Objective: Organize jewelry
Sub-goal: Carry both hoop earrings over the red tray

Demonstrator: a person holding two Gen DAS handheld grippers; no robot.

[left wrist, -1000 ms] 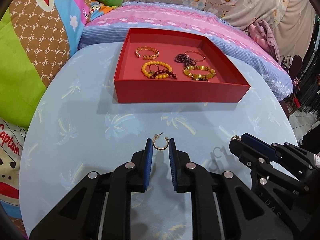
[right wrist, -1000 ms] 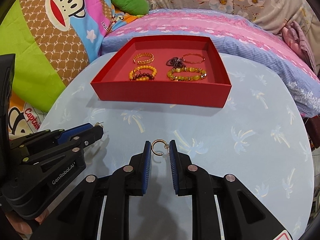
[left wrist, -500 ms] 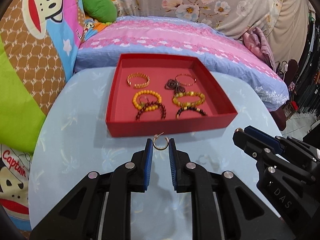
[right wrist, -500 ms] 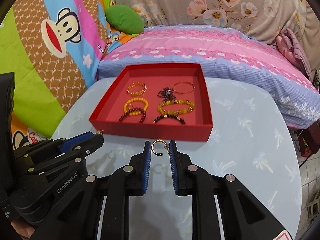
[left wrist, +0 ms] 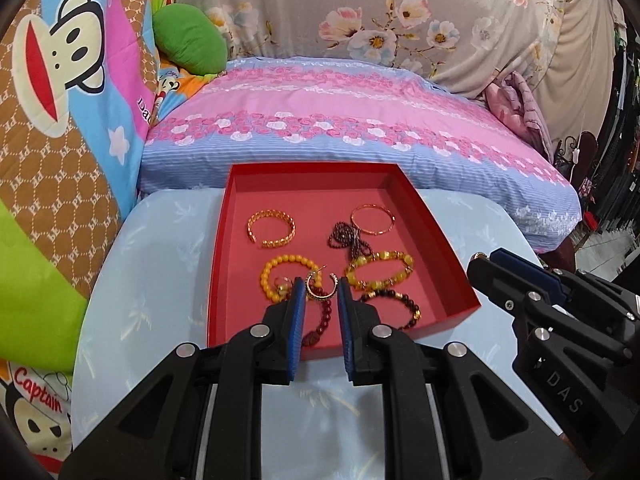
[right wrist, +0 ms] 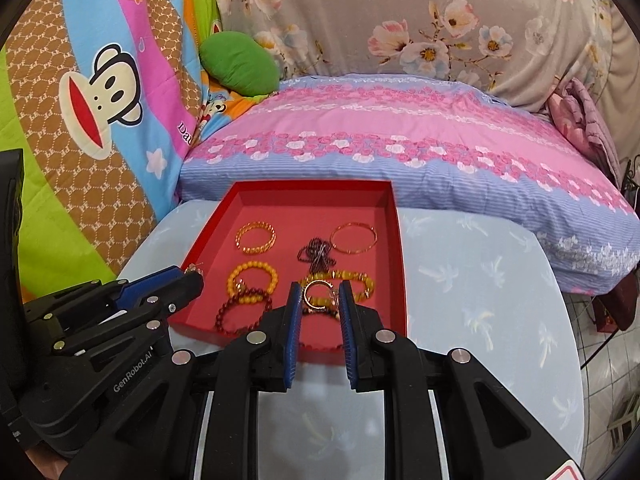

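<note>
Earring [right wrist: 318,295] holder marked "GenRobot.AI", other "DAS"

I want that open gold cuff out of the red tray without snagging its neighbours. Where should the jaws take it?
Grip the open gold cuff across its band on the far-left arc, coming from above. It lies flat, apart from the other pieces, near the red tray wall, its gap facing near-left.

1. red tray [left wrist: 440,224], pinkish floor.
2. pale blue tablecloth [left wrist: 160,280], faint palm print.
3. far pillow [left wrist: 340,120]: pink and lilac-blue stripes, rose bands.
4. grey curtain [left wrist: 360,12], pastel flowers.
5. left blanket [left wrist: 60,120]: monkey cartoon, brown honeycomb.
</note>
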